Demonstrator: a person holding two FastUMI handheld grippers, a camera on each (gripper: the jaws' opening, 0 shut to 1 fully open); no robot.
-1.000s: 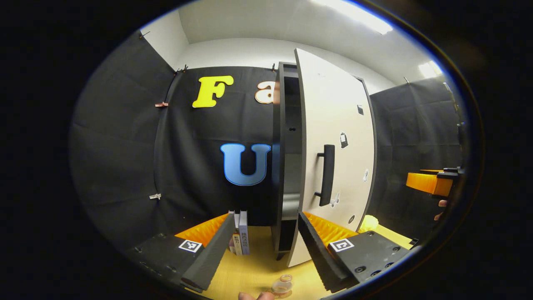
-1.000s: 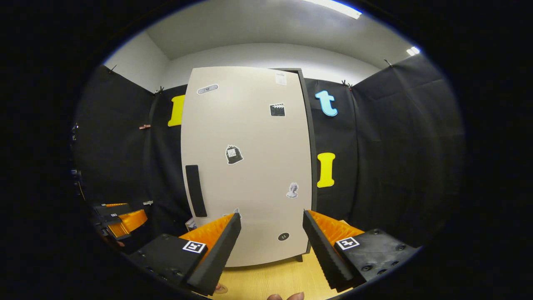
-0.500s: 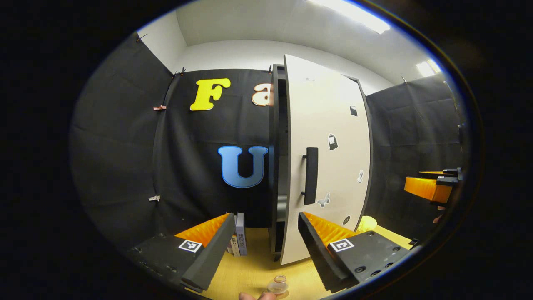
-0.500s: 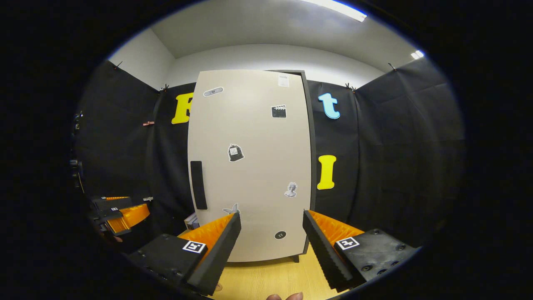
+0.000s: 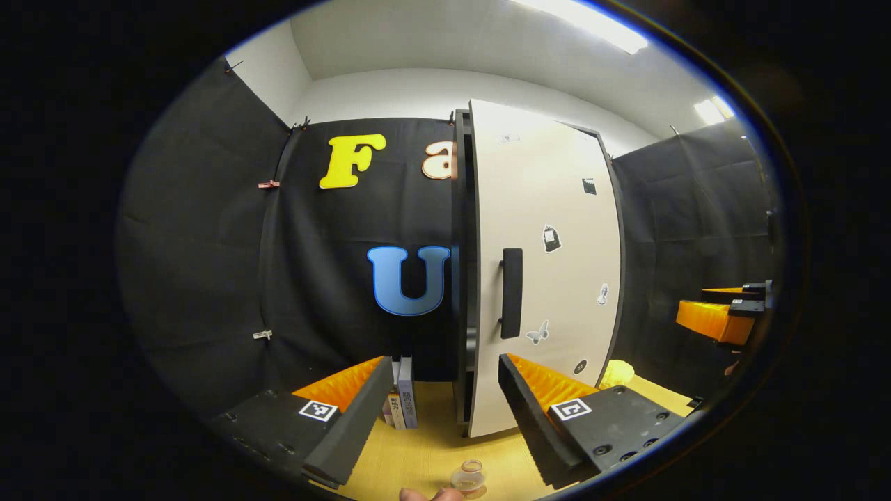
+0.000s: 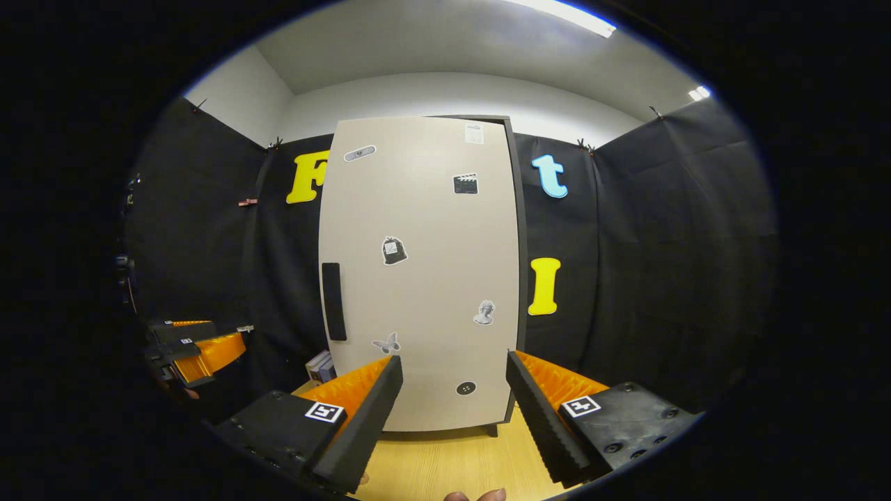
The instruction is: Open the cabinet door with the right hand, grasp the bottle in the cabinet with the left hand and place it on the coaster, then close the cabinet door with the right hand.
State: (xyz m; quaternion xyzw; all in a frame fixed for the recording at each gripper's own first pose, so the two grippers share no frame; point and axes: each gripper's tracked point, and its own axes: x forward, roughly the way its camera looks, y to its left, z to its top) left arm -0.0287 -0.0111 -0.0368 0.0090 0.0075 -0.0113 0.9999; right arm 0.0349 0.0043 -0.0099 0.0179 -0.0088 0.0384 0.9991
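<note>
Standing wide apart with nothing between them, the jaws of the left gripper (image 5: 442,407) hang over the wooden tabletop (image 5: 424,452); just below their gap, at the bottom edge of the left gripper view, the small clear bottle (image 5: 468,479) stands upright on the tabletop, apart from both fingers; whether a coaster lies under it cannot be told; beyond the jaws the cabinet (image 5: 461,278) shows its dark side, and the pale cabinet door (image 5: 550,278) sits nearly flush against it, a thin dark gap visible along the handle edge; the black handle (image 5: 511,293) is upright on the door; a few books (image 5: 402,396) stand just left of the cabinet; far right, the right gripper (image 5: 724,316) appears, well apart from the door. In the right gripper view its own jaws (image 6: 452,410) are likewise spread and empty, facing the door (image 6: 424,271), with the left gripper (image 6: 195,348) low on the left.
</note>
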